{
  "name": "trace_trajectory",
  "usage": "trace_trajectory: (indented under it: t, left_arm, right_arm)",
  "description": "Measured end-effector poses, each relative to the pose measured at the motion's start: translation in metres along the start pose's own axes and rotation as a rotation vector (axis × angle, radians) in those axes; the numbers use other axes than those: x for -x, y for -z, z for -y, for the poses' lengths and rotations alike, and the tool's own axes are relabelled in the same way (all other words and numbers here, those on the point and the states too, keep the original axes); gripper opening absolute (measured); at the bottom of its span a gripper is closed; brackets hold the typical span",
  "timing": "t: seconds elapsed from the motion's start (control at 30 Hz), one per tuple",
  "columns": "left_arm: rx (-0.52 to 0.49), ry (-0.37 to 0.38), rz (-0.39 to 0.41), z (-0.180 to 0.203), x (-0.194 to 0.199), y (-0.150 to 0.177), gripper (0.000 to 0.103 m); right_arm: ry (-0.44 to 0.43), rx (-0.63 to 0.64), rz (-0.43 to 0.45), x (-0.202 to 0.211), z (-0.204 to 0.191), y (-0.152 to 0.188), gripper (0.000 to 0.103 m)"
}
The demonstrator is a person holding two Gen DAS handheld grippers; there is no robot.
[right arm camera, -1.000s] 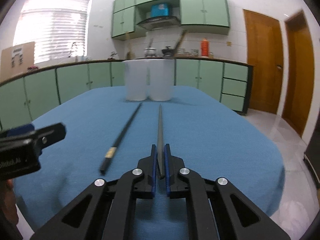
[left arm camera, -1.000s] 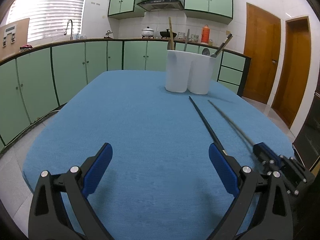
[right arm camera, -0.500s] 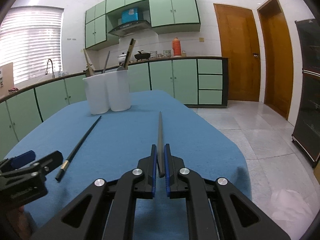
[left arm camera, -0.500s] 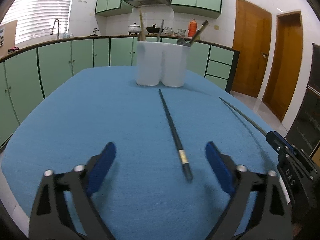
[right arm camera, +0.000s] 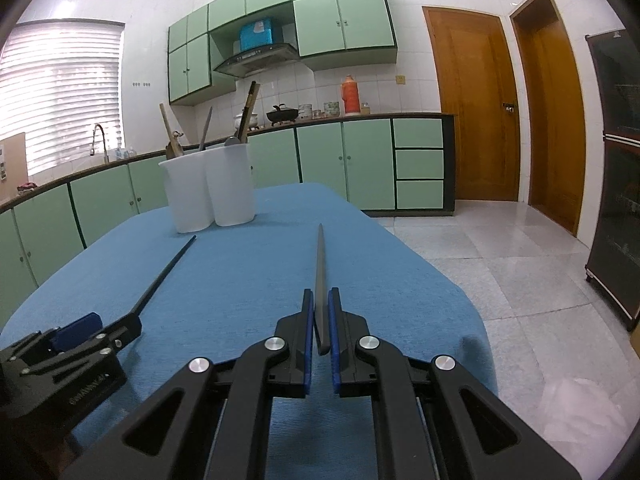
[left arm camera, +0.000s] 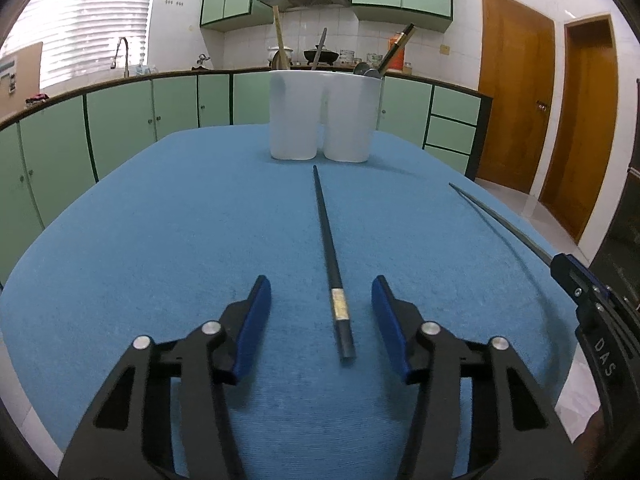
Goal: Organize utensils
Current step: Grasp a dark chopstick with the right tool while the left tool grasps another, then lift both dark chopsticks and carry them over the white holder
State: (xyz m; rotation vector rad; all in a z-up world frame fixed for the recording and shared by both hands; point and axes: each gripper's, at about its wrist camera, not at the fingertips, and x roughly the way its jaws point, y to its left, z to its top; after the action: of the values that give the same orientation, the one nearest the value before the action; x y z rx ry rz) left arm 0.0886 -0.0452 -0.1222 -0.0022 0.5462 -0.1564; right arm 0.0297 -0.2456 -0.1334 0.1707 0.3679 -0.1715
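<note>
Straddling the butt end of a black chopstick [left arm camera: 333, 262], the left gripper [left arm camera: 320, 296] had its jaws spread wide, one blue pad on each side of the stick and neither touching it. This chopstick lay flat on the blue tabletop [left arm camera: 160, 240], its thin tip pointing toward the white utensil holder [left arm camera: 324, 116] at the far end. The holder had two compartments; a wooden utensil [left arm camera: 279, 40] and a grey handle [left arm camera: 319, 49] stood in the left one, and a dark stick with a gold band [left arm camera: 396, 49] leaned out of the right one.

The right gripper [right arm camera: 321, 312] had its jaws closed on the thick end of a second chopstick [right arm camera: 319, 276], which projected straight forward along the fingers, above the tabletop. In the left wrist view this stick [left arm camera: 496, 220] appeared off to the right, well apart from the first.
</note>
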Motion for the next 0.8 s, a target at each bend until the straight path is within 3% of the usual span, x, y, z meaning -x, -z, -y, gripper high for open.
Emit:
trace_trajectory:
  t: [0.33,0.8]
  left_arm:
    - [-0.024,-0.009,0.018,0.017,0.003,0.004,0.01]
    - [-0.029,-0.027,0.043,0.014,0.013,-0.004,0.006]
  right_arm:
    - [0.005,-0.015,0.003,0.0,0.004,-0.001,0.007]
    - [-0.009,0.032,0.049,0.008,-0.002,-0.007,0.007]
